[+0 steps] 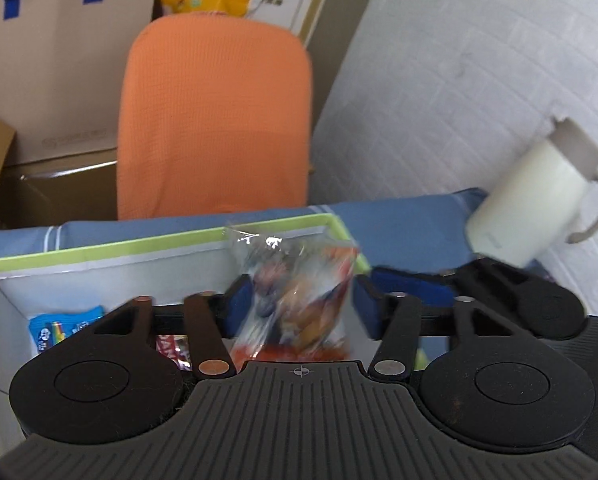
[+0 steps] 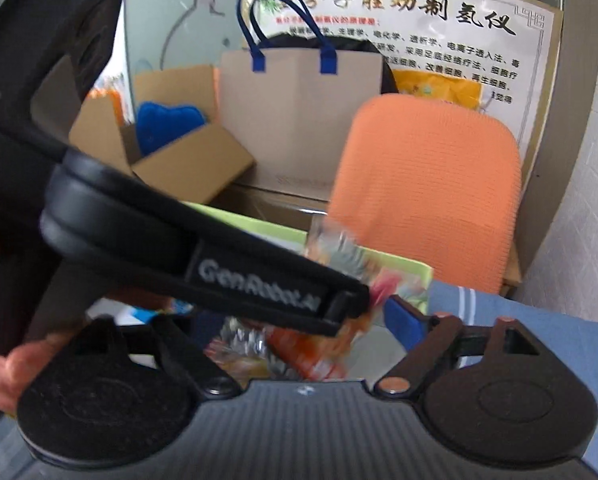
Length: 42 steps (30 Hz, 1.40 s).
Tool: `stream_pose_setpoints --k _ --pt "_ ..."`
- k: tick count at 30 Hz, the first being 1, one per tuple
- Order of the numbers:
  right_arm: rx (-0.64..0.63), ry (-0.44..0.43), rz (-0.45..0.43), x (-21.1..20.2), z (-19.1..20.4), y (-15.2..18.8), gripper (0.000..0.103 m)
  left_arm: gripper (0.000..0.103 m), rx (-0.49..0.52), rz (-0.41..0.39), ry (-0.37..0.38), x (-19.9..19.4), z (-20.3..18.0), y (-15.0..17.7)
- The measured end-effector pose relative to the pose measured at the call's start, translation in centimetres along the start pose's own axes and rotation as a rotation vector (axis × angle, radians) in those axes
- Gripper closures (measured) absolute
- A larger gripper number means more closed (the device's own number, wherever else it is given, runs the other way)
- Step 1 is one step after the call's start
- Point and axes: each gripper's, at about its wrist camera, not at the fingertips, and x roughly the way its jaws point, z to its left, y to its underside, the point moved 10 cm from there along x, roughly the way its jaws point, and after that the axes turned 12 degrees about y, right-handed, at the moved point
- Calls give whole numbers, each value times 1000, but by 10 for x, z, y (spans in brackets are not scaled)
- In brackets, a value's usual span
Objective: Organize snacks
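L gripper (image 1: 301,300) sits slack w/ snack bag (image 1: 295,300) between its pads, untouched, over my box (image 1: 99,248). R gripper (image 2: 291,320) is spread wide, empty; mug (image 1: 539,196) at 2 o'clock.

Blurred by motion: snack bag (image 1: 299,300), print unreadable. Hidden behind left gripper (image 2: 355,300): most of green-rimmed box (image 2: 403,266). Cut by picture edge: hand (image 2: 3,376). Half hidden: packets (image 1: 65,330) in box.

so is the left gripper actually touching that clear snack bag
Apart. The left wrist view shows the left gripper with blue pads either side of the snack bag and a visible gap at each pad, above the green-rimmed box.
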Motion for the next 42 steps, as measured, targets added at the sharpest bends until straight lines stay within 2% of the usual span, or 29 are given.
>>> stream_pose_setpoints --k 4,8,11,15,19,24,26,29,32,35,37,42 --pt "68 0 -60 -27 -21 5 10 46 49 -74 -39 -27 5 2" --pt "133 18 -98 -69 -33 20 10 42 66 -126 -18 -69 -4 15" --pt "166 21 -110 -108 -31 41 10 38 78 -142 13 -99 -23 38" --pt "195 37 -122 -166 -15 85 10 33 101 -157 56 -135 -58 89" --pt "245 48 -102 -217 6 138 10 33 79 -118 98 -155 -84 152" --pt "319 72 -39 -261 38 211 10 33 48 -60 116 -167 -95 229" --pt "339 72 -10 -268 52 230 10 33 42 -27 129 -165 -100 251" --pt "341 -17 3 -268 80 235 10 34 17 -10 100 -162 -97 266" --pt "279 -79 6 -256 103 224 10 34 -15 18 163 -157 -93 265" --pt "222 -50 50 -235 111 224 10 38 2 110 203 -146 -92 265" --pt "210 -28 84 -226 111 230 10 41 30 151 193 -142 -89 270" --pt "227 -63 115 -208 111 229 10 43 72 194 185 -131 -85 277"
